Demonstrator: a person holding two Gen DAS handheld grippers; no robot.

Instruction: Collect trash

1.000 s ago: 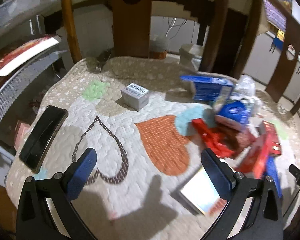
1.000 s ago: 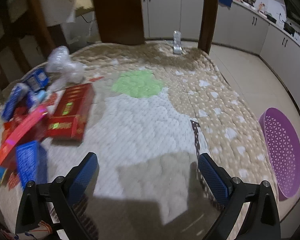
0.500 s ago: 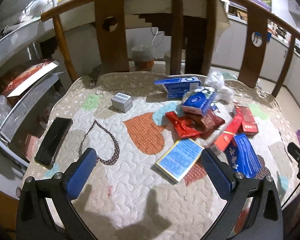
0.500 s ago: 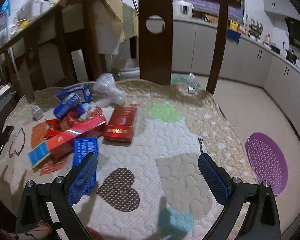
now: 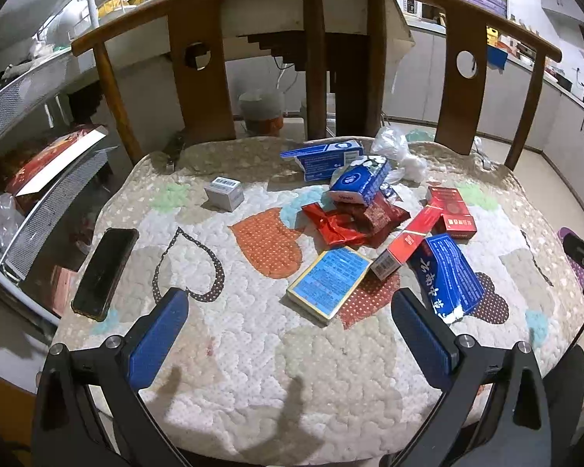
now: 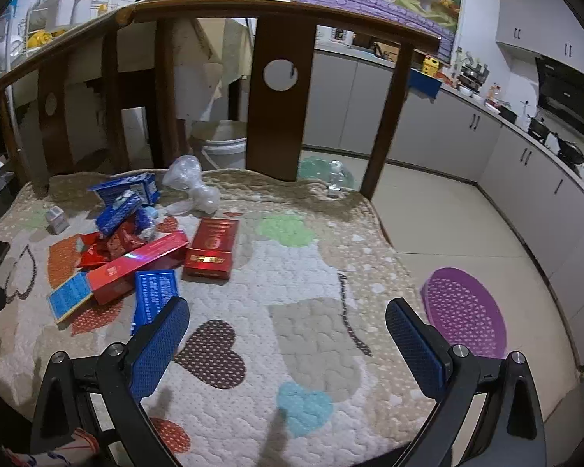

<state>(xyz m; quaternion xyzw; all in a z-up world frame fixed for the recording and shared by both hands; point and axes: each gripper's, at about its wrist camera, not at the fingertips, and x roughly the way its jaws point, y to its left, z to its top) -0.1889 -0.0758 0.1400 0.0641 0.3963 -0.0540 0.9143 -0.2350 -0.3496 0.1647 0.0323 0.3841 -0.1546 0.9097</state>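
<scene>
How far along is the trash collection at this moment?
Nothing looks collected. Both the left gripper and the right gripper are open and empty above the quilt. The boxes, red wrappers and plastic bag all remain to pick up.

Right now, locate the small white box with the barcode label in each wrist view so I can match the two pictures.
Left wrist: the small white box sits left of centre in the upper half, alone on the quilt, left of the trash pile.
Right wrist: the same box is at the far left edge, small, left of the pile.
Shared landmark: the wide red box at the pile's right side.
</scene>
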